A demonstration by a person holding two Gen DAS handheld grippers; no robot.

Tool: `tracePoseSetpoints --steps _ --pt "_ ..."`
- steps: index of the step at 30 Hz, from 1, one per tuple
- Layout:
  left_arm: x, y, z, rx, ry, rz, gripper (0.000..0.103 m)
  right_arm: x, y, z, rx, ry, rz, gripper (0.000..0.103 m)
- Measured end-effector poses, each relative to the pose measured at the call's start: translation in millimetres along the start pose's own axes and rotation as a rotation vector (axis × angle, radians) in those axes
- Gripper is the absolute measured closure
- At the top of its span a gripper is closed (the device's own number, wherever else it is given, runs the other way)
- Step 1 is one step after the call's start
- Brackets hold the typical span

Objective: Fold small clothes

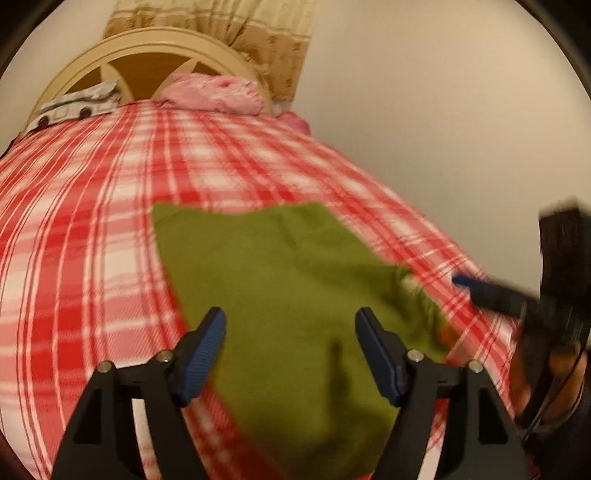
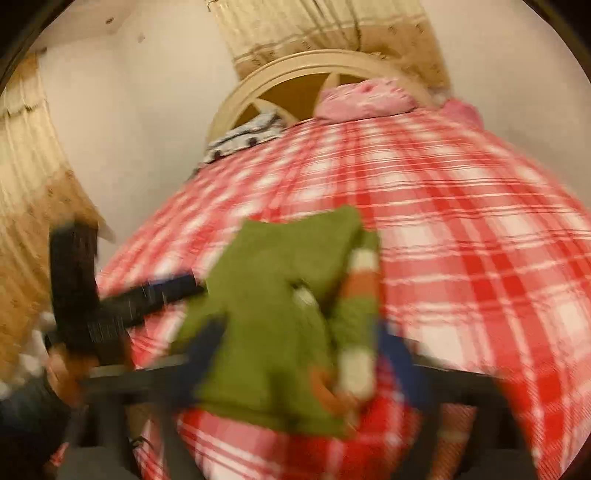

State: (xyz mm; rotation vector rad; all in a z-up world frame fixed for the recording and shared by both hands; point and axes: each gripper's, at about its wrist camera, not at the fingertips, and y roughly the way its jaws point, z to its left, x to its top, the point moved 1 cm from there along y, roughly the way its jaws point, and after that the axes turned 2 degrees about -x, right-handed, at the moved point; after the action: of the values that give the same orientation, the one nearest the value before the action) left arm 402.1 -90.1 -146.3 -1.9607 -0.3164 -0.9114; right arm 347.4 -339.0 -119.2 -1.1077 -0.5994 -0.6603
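A small green garment (image 1: 280, 280) lies flat on the red and white checked bedspread (image 1: 92, 236). My left gripper (image 1: 290, 326) hovers just above its near part, open, with nothing pinched between the blue pads. In the blurred right wrist view the same garment (image 2: 273, 295) shows a sleeve with white and orange stripes (image 2: 364, 280) folded along its right side. My right gripper (image 2: 303, 354) straddles the near end of the garment with its fingers wide apart, open. One of its blue fingertips (image 1: 461, 280) shows by the garment's right edge in the left wrist view.
A cream arched headboard (image 1: 147, 48) stands at the far end with a pink pillow (image 1: 214, 92) and a patterned pillow (image 1: 77, 105) against it. A beige curtain (image 1: 258, 33) hangs behind. A pale wall (image 1: 443, 129) runs along the bed's right side. A hand (image 1: 554, 373) holds the right gripper.
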Motion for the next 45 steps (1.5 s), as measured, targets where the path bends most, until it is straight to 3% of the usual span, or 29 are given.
tracePoseSetpoints --steps 4,5,7,8,9,11,14,17,22,23,25,26,28,31,33,35,36,39,40,45 --pt "-22.3 4.5 5.6 -0.018 -0.022 0.028 0.028 20.6 25.9 11.9 -0.027 -0.008 0.046 0.007" --pt "-27.2 6.7 5.3 -0.009 -0.014 0.031 0.028 23.0 33.5 10.5 -0.024 -0.006 0.072 0.011" --pt "-32.6 9.1 4.9 0.004 -0.002 0.03 0.027 25.6 55.9 2.8 -0.035 0.028 0.147 0.052" --pt "-32.9 9.4 6.6 -0.004 -0.008 0.029 0.024 22.5 65.2 -1.1 -0.04 0.045 0.187 0.086" --pt "-33.8 8.5 8.9 -0.019 -0.019 0.032 0.02 18.9 69.8 -5.9 -0.046 0.06 0.206 0.086" --pt "-35.6 11.8 10.0 -0.049 -0.034 0.057 0.016 15.7 57.4 -6.3 -0.079 0.03 0.163 0.087" --pt "-40.8 25.7 7.6 -0.091 -0.031 0.142 0.012 10.0 42.1 -11.5 -0.16 -0.001 0.128 0.088" --pt "-39.1 29.3 5.9 -0.096 -0.018 0.148 0.01 -9.5 60.1 -37.5 -0.196 0.063 0.194 0.088" --pt "-42.0 23.2 13.0 -0.108 -0.047 0.127 0.01 -8.9 61.2 -37.3 -0.194 0.072 0.152 0.086" --pt "-43.0 22.0 12.8 -0.103 -0.049 0.125 0.01 -7.6 61.6 -33.9 -0.204 0.053 0.157 0.083" --pt "-45.1 20.4 10.0 -0.085 -0.041 0.123 0.01 -3.0 51.2 -24.6 -0.252 0.025 0.135 0.062" --pt "-45.5 20.4 8.6 -0.079 -0.036 0.124 0.01 -0.5 44.2 -18.5 -0.258 0.012 0.106 0.044" --pt "-46.6 20.6 6.4 -0.072 -0.034 0.123 0.01 3.9 19.4 4.6 -0.178 -0.03 0.018 0.041" --pt "-46.6 20.1 8.5 -0.08 -0.044 0.12 0.01 2.1 15.5 31.3 -0.064 -0.107 0.02 0.041" --pt "-47.1 18.7 10.4 -0.087 -0.053 0.117 0.01 -9.9 29.4 32.4 -0.015 -0.096 0.095 0.041" --pt "-49.1 16.1 10.4 -0.09 -0.059 0.114 0.01 -28.2 48.8 18.8 -0.061 -0.073 0.192 0.041" --pt "-50.1 16.3 11.3 -0.088 -0.064 0.117 0.01 -43.6 63.3 5.4 -0.08 -0.043 0.285 0.041" --pt "-49.4 15.7 13.2 -0.101 -0.074 0.114 0.009 -48.0 54.1 -1.7 -0.038 -0.047 0.266 0.041" --pt "-49.4 15.4 13.4 -0.108 -0.077 0.112 0.008 -41.2 49.4 0.7 -0.041 -0.04 0.275 0.041" --pt "-49.8 15.4 12.7 -0.113 -0.075 0.114 0.007 13.8 39.5 31.8 0.03 -0.095 0.131 0.041"
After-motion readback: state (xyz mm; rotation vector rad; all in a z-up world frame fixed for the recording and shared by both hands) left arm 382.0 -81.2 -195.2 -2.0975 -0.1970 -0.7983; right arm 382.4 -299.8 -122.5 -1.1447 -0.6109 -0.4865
